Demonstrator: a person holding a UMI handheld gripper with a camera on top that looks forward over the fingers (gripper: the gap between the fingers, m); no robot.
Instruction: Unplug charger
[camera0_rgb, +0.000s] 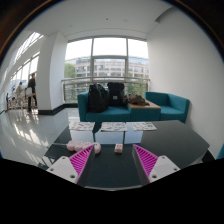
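Observation:
My gripper (113, 160) is open and empty, its magenta pads (80, 160) spread wide over a dark glossy table (112, 172). Two small pale pinkish objects lie on the table just ahead of the fingertips. One (97, 149) is close to the left finger and the other (118, 148) is nearer the middle of the gap. They are too small to tell whether either is the charger. No cable or socket shows.
Papers or magazines (113, 127) lie at the table's far side. Beyond stands a teal sofa (160, 104) with a black backpack (98, 97) on it, in front of large windows. A person (32, 90) stands far off to the left.

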